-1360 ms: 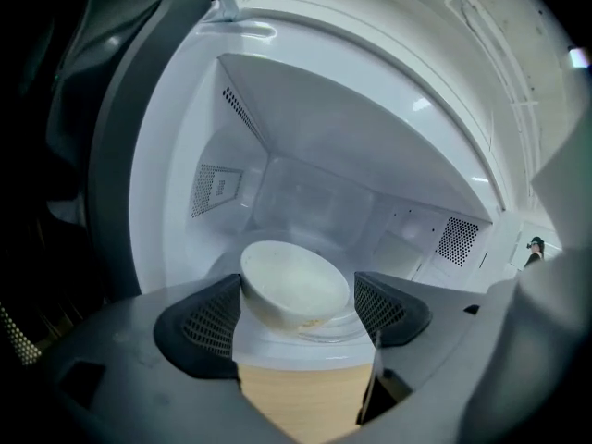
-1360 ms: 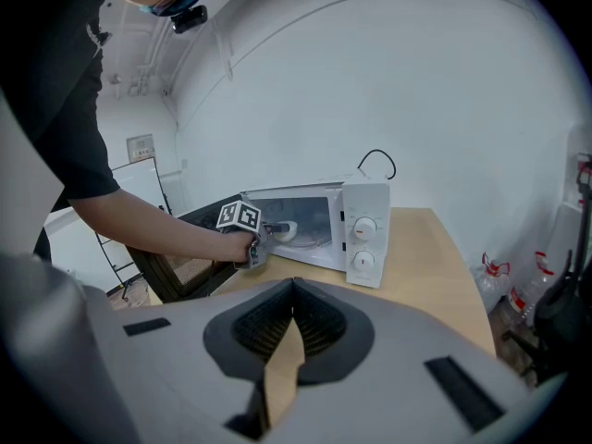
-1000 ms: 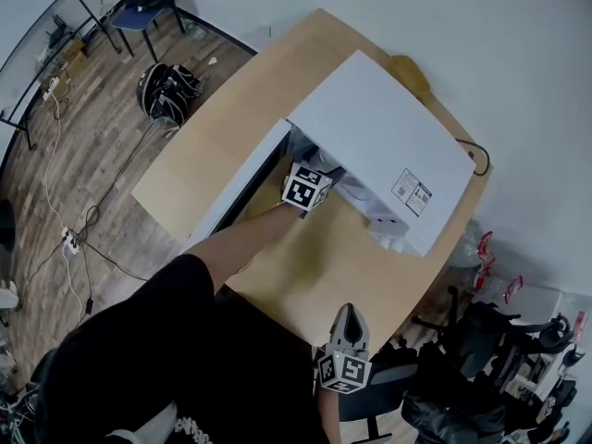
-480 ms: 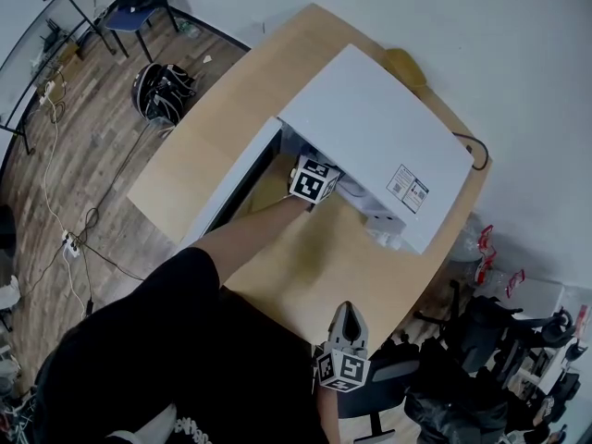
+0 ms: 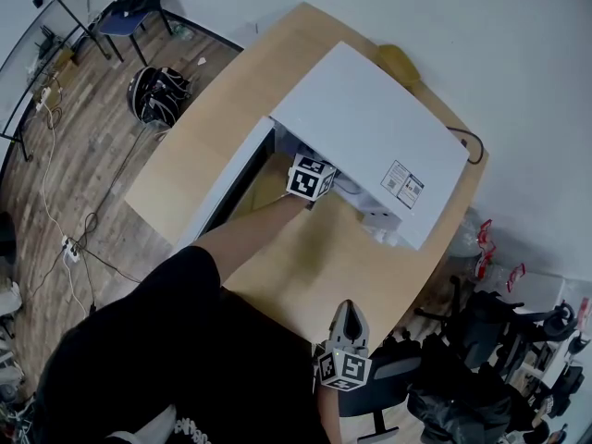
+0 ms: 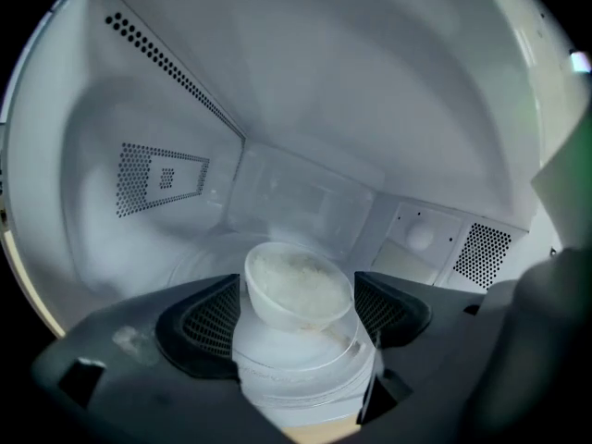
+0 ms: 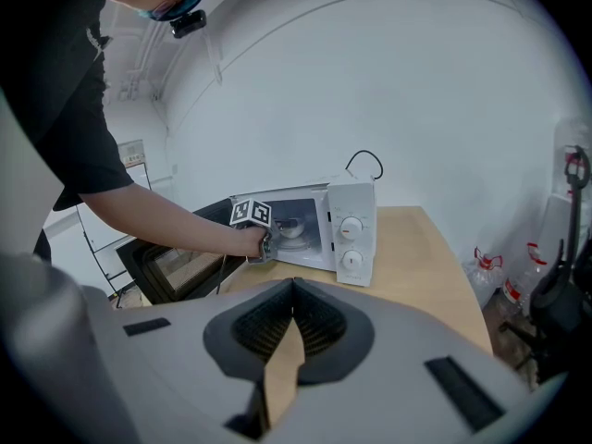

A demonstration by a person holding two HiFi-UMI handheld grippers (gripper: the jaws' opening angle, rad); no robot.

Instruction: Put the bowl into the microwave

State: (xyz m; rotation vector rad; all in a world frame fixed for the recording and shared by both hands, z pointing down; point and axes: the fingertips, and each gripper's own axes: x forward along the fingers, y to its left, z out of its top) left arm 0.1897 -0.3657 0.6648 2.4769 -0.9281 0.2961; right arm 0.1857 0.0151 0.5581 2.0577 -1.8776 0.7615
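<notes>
Our left gripper (image 6: 298, 311) clasps the white bowl (image 6: 296, 283), tilted, inside the microwave (image 5: 370, 128) — above its glass turntable (image 6: 298, 370). Our right gripper (image 7: 293, 287) is clenched on nothing.

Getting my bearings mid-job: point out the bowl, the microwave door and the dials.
bowl (image 6: 298, 283): left gripper view, its inside.
microwave door (image 7: 185, 268): right gripper view, window.
dials (image 7: 351, 228): right gripper view, upper knob.

Bright, even white light across the head view, only a soft shadow on the tabletop (image 5: 319, 262). The left gripper view goes dim and milky: the bowl (image 6: 298, 287) between the fingers (image 6: 199, 326) reads hazy, the fingers themselves dark and blurred. Both gripper views bow hard outward, corners gone black.
</notes>
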